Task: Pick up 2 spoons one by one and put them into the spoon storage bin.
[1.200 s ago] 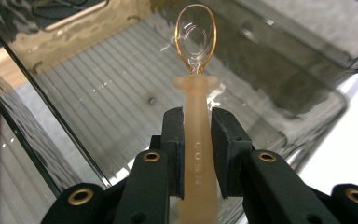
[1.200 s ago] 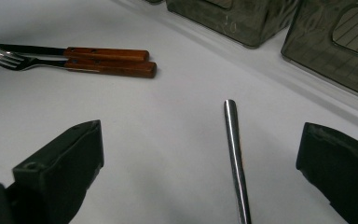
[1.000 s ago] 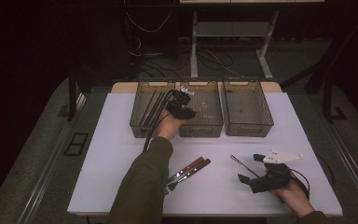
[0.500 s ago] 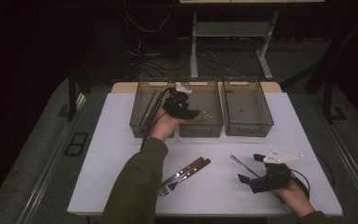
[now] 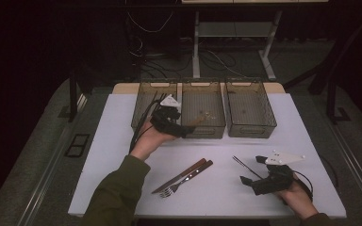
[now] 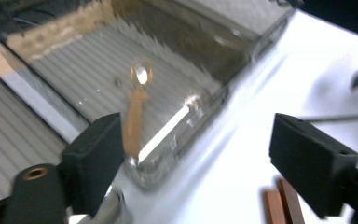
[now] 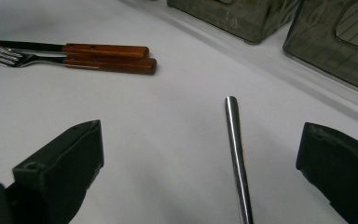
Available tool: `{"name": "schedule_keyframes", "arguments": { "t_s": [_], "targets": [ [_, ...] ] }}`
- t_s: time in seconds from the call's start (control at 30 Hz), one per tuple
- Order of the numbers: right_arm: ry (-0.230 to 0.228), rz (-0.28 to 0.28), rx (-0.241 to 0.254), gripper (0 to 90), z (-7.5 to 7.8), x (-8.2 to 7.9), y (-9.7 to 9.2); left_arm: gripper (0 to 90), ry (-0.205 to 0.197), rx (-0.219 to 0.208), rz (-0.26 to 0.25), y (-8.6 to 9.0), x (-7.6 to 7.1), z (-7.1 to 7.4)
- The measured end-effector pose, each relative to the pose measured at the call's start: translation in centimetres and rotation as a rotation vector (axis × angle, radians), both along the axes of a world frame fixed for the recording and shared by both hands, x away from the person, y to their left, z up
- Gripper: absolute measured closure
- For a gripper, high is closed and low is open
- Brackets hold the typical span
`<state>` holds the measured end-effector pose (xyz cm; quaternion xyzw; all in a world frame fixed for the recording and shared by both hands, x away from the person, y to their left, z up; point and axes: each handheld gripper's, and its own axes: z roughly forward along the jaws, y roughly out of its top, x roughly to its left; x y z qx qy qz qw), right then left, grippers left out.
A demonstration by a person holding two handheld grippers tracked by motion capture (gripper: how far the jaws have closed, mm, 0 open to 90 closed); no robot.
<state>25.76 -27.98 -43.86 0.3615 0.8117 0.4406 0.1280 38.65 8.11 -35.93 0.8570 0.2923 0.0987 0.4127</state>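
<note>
- the work in hand looks like sorting cutlery from the white table (image 5: 122, 155) into three smoked-plastic bins at the far edge, so each kind of piece gets its own bin.
- the left gripper (image 5: 181, 130) hangs over the near rim of the middle bin (image 5: 202, 129). its jaws have just been opening and stand wide apart with nothing between them, so it is released.
- the wooden-handled spoon (image 6: 137, 100) lies on the ribbed floor of the middle bin, bowl pointing to 12 o'clock in the left gripper view. i judge it is dropped there because this bin is for spoons.
- the left bin (image 5: 146, 106) holds long dark thin pieces that lean over its near rim; i cannot tell what they are. the right bin (image 5: 250, 110) seems to have nothing inside.
- the fork (image 5: 181, 183) and the knife (image 5: 184, 172) lie side by side at 6 o'clock from the middle bin, wooden handles touching and pointing towards 1 o'clock; they wait for their turn.
- the right gripper (image 5: 245, 180) rests low on the table at 5 o'clock, jaws unclenched, with a metal chopstick (image 7: 237, 154) lying between them but not pressed. probably it is placed so to take this piece next.
</note>
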Motion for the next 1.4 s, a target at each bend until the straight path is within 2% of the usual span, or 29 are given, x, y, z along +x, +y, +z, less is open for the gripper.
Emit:
{"name": "schedule_keyframes", "arguments": {
  "t_s": [0.03, 0.23, 0.33, 0.4, 0.5, 0.8, 1.0, 1.1, 1.33, 1.4],
  "targets": [
    [0.003, 0.001, 0.001, 0.9, 0.0, 0.0, 0.0, 15.0, 0.002, -0.018, 0.014, 0.3, -0.5, -0.3],
    [0.011, 0.003, 0.003, 0.9, 0.0, 0.0, 0.1, 9.9, 0.002, -0.018, 0.011, 2.3, -2.7, -1.6],
    [0.018, 0.001, 0.007, 0.9, 0.0, 0.1, 0.0, 5.1, 0.003, -0.017, 0.035, 3.3, -3.7, -2.5],
    [0.019, -0.001, -0.005, 0.9, 0.0, 0.1, 0.0, 1.9, 0.004, -0.029, 0.041, 3.9, -4.5, -3.1],
    [0.024, -0.004, 0.002, 0.9, 0.0, 0.1, 0.0, 0.0, 0.011, -0.048, 0.048, 4.6, -5.8, -4.0],
    [0.002, -0.024, -0.013, 0.9, 0.5, -0.1, -0.1, 0.0, -0.028, -0.057, 0.037, 6.7, -9.4, -6.0],
    [-0.002, -0.042, -0.028, 0.9, 0.7, -0.2, -0.3, 0.0, -0.044, -0.067, 0.027, 7.7, -10.6, -6.4],
    [0.003, -0.029, -0.037, 0.9, 0.7, -0.2, -0.4, 0.0, -0.053, -0.072, 0.026, 8.1, -10.9, -6.7],
    [0.041, -0.027, -0.052, 1.0, 1.3, -0.2, -1.7, 0.0, -0.056, -0.083, 0.041, 9.3, -11.7, -7.0],
    [0.045, -0.029, -0.062, 6.1, 1.3, -0.4, -2.2, 0.0, -0.05, -0.084, 0.045, 9.6, -12.0, -7.2]
  ]
}}
